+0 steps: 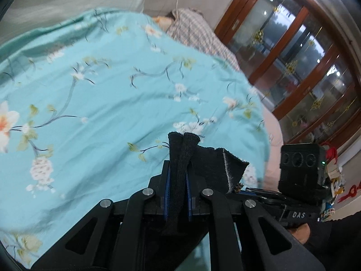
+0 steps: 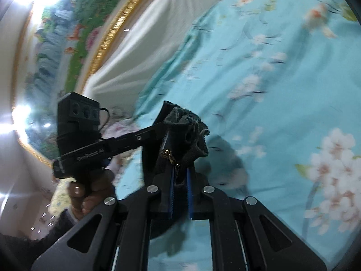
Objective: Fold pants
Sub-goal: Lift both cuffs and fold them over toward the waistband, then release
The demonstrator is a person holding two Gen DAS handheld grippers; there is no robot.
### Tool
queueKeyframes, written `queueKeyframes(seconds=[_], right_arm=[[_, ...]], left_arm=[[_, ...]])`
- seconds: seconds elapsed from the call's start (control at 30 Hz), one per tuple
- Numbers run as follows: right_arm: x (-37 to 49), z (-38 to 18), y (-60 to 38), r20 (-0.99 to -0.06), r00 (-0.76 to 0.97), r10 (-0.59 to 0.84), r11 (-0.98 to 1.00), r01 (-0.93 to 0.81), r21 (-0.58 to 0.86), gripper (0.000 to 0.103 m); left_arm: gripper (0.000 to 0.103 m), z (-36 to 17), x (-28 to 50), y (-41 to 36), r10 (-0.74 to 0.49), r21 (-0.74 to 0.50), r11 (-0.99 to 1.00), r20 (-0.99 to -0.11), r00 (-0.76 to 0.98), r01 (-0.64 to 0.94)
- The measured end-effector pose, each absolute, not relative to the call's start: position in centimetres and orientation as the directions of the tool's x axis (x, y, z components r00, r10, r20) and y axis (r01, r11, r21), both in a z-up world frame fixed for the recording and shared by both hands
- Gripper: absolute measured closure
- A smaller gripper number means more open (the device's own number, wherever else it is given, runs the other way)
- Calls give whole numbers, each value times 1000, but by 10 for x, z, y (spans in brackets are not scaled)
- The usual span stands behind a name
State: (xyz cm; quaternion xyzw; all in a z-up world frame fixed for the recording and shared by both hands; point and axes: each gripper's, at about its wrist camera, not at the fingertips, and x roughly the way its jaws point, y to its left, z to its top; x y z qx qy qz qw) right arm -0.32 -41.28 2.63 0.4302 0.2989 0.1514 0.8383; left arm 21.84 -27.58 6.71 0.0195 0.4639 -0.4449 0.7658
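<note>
Between the blue pads of the left gripper (image 1: 177, 180), low in the centre of the left wrist view, a band of the dark pants (image 1: 209, 169) is pinched tight, its top edge poking up past the fingertips and a loose flap with a pale seam spreading to the right. Low centre in the right wrist view, the right gripper (image 2: 180, 176) is likewise clamped on a bunched wad of the same cloth, with a small gold chain (image 2: 170, 158) caught against it. Both grips hold the garment up off the turquoise floral bedspread (image 1: 101, 94), which fills the upper and left parts of both views. At lower right in the left view the other tool's body shows close by, so the two grips seem near each other.

Judging from this, the risk is an uneven fold: the right hold is a crumpled bundle, not a flat edge, so layers could slip free or twist as the pants are laid down. The chain might also snag.
</note>
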Motion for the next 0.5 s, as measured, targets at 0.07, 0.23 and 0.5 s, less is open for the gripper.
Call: queueKeyframes(seconds=[0.07,0.23,0.5], right_arm=[[-3,35,-406,-328,772,545,563,-46,825,93],[-1,52,-384,-275,748,604,543,-134,829,93],[0,70,-329,-241,672,700,530,-263,806,93]], left_arm=[[93,76,214,-262,-678,-393,604,-710,189,693],[93,92,199,-222,-698,-409,626,-673,244,663],[93,95,178,-158,-702,-441,676,-629,333,591]])
